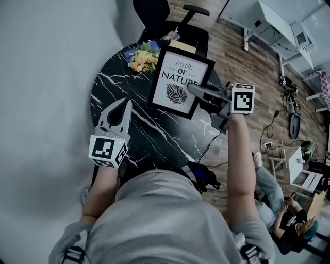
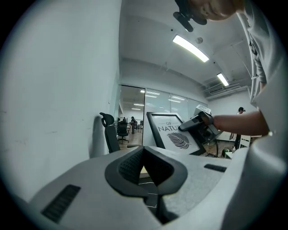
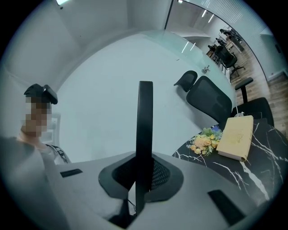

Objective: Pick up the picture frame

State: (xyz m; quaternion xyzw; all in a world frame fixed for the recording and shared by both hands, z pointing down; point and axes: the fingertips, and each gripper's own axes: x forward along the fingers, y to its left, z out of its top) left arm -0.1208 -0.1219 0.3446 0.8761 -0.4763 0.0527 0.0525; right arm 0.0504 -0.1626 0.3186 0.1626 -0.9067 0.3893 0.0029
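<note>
Black marble with white veins tops the round desk in the head view, set against a pale wall with wood floor to the right. The picture frame hangs tilted above the desk's far half, its right edge clamped in the right gripper. The left gripper hovers over the near left part of the desk, jaws together on nothing. A bunch of flowers lies at the far edge, beside a tan book, with an office chair behind. From the left gripper view, closed jaws point toward the raised frame and the hand that holds it. Through the right gripper view, the frame's black edge stands upright between the pressed jaws, with the flowers and book on the desk to the right.
</note>
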